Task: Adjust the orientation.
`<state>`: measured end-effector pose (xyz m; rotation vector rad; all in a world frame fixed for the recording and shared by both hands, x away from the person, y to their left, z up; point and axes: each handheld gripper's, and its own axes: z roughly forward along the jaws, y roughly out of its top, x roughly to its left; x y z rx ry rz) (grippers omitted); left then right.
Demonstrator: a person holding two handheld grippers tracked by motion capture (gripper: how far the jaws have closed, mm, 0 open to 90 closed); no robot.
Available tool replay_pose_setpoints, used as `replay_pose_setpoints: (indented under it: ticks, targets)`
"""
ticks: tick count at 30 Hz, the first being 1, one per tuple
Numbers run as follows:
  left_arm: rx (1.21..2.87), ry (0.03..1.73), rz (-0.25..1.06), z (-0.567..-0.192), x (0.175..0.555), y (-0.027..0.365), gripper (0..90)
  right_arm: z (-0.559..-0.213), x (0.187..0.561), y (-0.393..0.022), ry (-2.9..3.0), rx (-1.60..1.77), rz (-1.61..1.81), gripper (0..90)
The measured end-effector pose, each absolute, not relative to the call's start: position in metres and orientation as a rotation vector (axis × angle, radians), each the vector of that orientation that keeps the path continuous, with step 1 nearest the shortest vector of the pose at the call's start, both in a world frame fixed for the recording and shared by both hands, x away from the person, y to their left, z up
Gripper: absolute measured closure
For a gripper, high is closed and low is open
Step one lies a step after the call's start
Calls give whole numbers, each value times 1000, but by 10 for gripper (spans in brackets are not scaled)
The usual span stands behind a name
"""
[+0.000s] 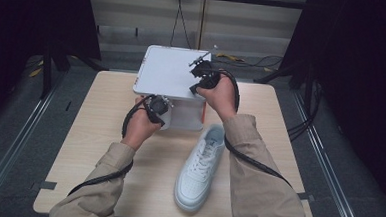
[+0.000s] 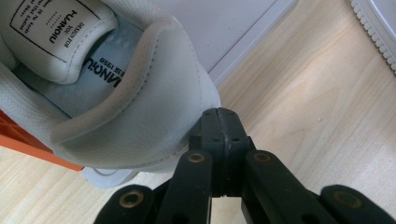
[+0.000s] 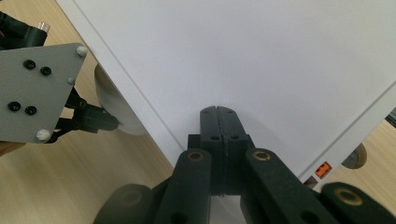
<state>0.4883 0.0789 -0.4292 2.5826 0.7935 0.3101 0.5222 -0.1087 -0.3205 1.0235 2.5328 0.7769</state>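
The clenched left tool [image 2: 219,116] pinches the white leather sneaker's [image 2: 140,121] heel thinly; it may slip. The clenched right tool [image 3: 218,114] could tip the white cardboard lid [image 3: 243,56].

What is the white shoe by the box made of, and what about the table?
The white shoe looks like smooth matte leather or faux leather, shown by stitched seams and a padded collar. The table looks like pale wood or wood-look laminate, shown by fine grain lines with a dull sheen.

Box lid [image 1: 170,70] — behind sneaker [image 1: 199,167]
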Motion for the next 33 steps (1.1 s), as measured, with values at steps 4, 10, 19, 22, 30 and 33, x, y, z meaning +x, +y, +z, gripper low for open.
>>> replay_pose_setpoints:
  ticks: [4,10,19,22,30,33]
  targets:
    - [2588,800,314,-429,488,78,900,-320,522,-109,2531,1023,775,900]
    - [2576,798,309,-430,488,80,900,-321,522,-111,2534,1021,790,900]
    - [2579,794,292,-430,489,83,900,-321,522,-111,2527,1036,802,900]
    - [2572,804,280,-430,489,84,900,-321,522,-111,2524,1044,797,900]
    - [2544,824,244,-421,480,91,793,-321,522,-114,2507,1071,830,884]
    - [2530,834,225,-416,475,97,700,-320,519,-115,2491,1066,810,816]
